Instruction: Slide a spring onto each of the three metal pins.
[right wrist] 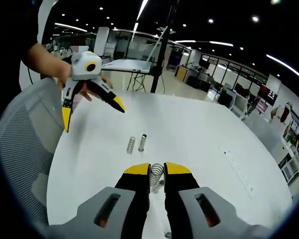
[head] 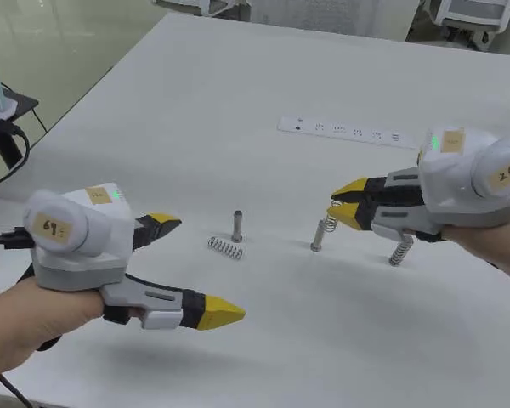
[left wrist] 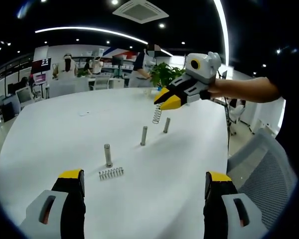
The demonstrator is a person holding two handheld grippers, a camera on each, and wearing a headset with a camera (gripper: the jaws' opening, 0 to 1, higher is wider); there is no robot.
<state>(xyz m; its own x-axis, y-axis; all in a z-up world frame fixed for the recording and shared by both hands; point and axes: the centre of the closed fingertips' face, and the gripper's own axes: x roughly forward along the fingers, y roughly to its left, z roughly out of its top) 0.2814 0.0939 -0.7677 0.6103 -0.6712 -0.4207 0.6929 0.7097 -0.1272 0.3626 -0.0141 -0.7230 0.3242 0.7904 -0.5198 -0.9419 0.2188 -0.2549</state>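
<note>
Three metal pins stand on the white table [head: 238, 110]: a bare left one [head: 237, 225], a middle one [head: 319, 235] and a right one [head: 399, 251] with a spring around it. A loose spring [head: 225, 247] lies beside the left pin. My right gripper [head: 340, 204] is shut on another spring [head: 332, 219], which hangs just above and beside the middle pin; that spring [right wrist: 157, 174] sits between its yellow tips [right wrist: 157, 169]. My left gripper [head: 200, 268] is open and empty, near the table's front, short of the loose spring [left wrist: 111, 173].
A white power strip [head: 348, 132] lies flat behind the pins. A cable and stand [head: 4, 127] sit off the table's left edge. Office chairs stand beyond the far edge, and people are in the background of the left gripper view.
</note>
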